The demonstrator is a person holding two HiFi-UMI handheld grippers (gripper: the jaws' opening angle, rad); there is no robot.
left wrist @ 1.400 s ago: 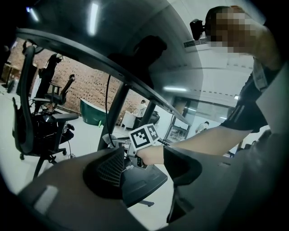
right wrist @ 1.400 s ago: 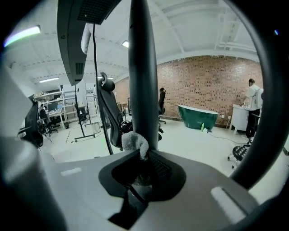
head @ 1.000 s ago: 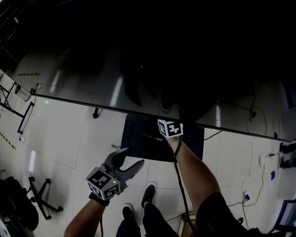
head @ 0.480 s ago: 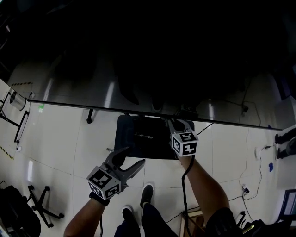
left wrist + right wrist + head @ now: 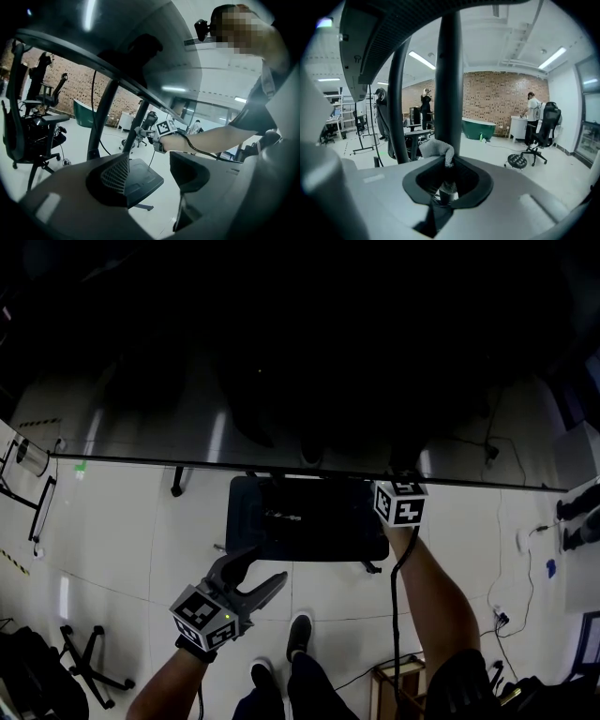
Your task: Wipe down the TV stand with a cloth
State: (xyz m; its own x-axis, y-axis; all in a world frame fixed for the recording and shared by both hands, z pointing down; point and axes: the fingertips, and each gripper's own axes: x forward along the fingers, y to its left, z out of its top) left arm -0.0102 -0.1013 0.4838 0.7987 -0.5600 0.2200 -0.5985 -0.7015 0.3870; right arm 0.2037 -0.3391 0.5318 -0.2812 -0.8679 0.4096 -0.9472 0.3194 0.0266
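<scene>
Fingers of right gripper [image 5: 448, 174]: shut hard on a grey cloth [image 5: 434, 148], which bunches up above the pads. Fingers of left gripper [image 5: 265, 568]: spread wide, nothing between them. Change over the last second: right gripper has travelled from above the middle of the base [image 5: 300, 521] to its right rear corner, rising as it went. It now sits under the lower edge of the TV [image 5: 281, 381], with the cloth just in front of a post [image 5: 449, 70] of the stand. Left gripper has hardly shifted. Reading: the pass over the base looks finished on this side, and the post is probably the next surface to wipe; whether cloth touches post cannot be told. Pose: right forearm stretched forward, gripper pointing away from the person and slightly down. Left forearm kept near the body, gripper over the floor [image 5: 141, 521], short of the base's front edge and angled toward it.
</scene>
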